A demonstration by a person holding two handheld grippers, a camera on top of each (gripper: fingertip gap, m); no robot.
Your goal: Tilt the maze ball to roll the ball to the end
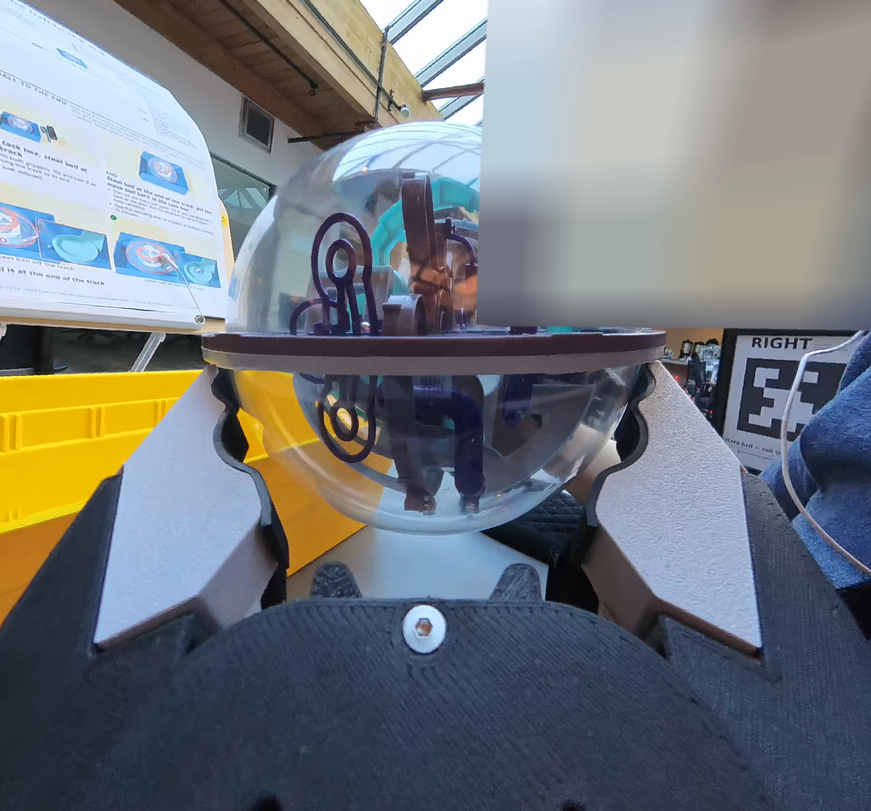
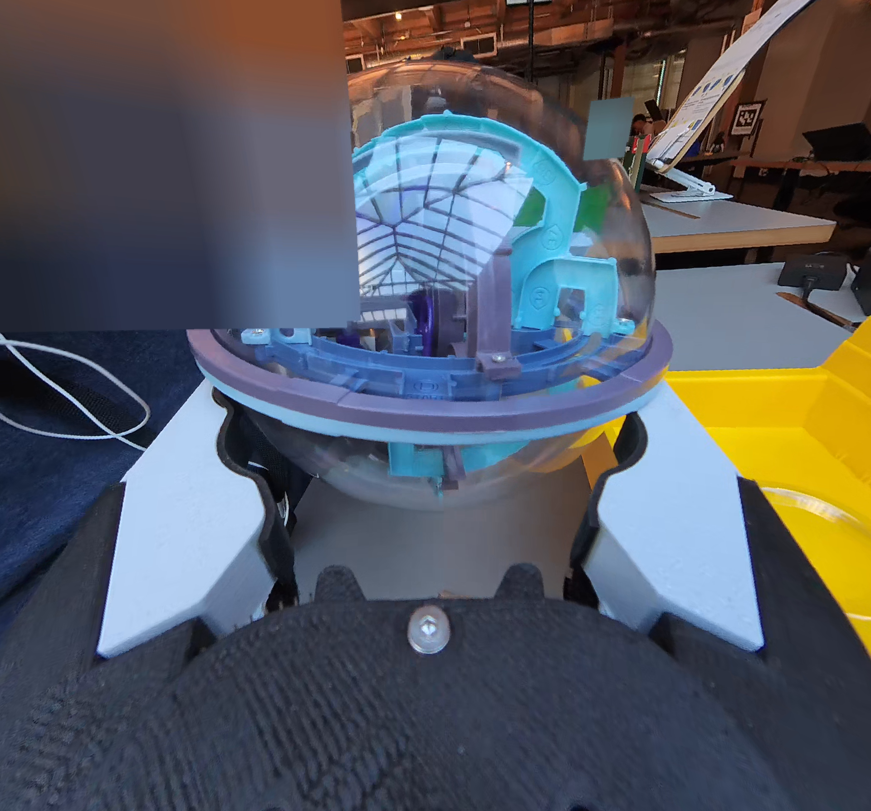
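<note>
Maze ball: clear plastic sphere [image 1: 424, 411] with a purple equator rim and purple and teal tracks inside, held above the worktop beside the yellow plastic bin [image 1: 70, 435].
Left gripper [image 1: 431, 416]: white fingers clasp the lower dome.
Right gripper [image 2: 426, 430]: likewise clamped under the rim.
Steel ball: cannot be made out.
Advice: tilt both together, slowly; the shell looks slick.

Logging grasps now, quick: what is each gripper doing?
Left gripper: wide apart, fingers cradling the maze ball under its rim.
Right gripper: same, spread around the maze ball's lower half.
</note>
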